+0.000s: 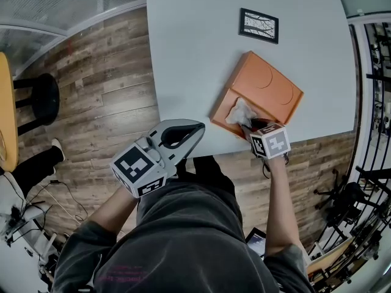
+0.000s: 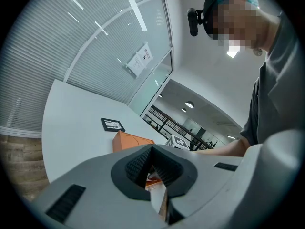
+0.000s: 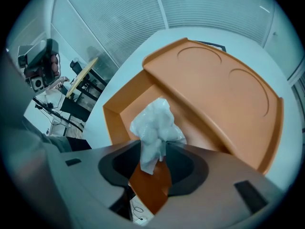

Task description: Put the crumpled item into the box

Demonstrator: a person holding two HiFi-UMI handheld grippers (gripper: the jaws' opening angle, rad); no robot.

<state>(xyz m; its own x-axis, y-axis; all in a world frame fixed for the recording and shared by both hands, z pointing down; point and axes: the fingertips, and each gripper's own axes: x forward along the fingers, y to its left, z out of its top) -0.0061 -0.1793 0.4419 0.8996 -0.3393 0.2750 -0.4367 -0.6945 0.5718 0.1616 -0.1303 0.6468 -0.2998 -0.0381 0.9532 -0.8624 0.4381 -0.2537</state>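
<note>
A crumpled white tissue [image 1: 239, 113] [image 3: 155, 125] stands in the open near compartment of the orange box [image 1: 259, 90] [image 3: 214, 85], which lies at the white table's front edge. My right gripper [image 1: 255, 127] [image 3: 151, 168] reaches over the box's near wall. Its jaws are open, the tissue's tail hangs loose in the gap between them, and the pads do not press on it. My left gripper [image 1: 195, 130] [image 2: 152, 149] hovers off the table's near edge, left of the box [image 2: 128, 141]. It is shut and holds nothing.
A lid with two round recesses covers the far part of the box. A small black picture frame [image 1: 259, 25] [image 2: 112, 124] lies farther back on the table [image 1: 189, 54]. Left of the table, a black stool [image 1: 43, 99] stands on the wooden floor. Railings run along the right.
</note>
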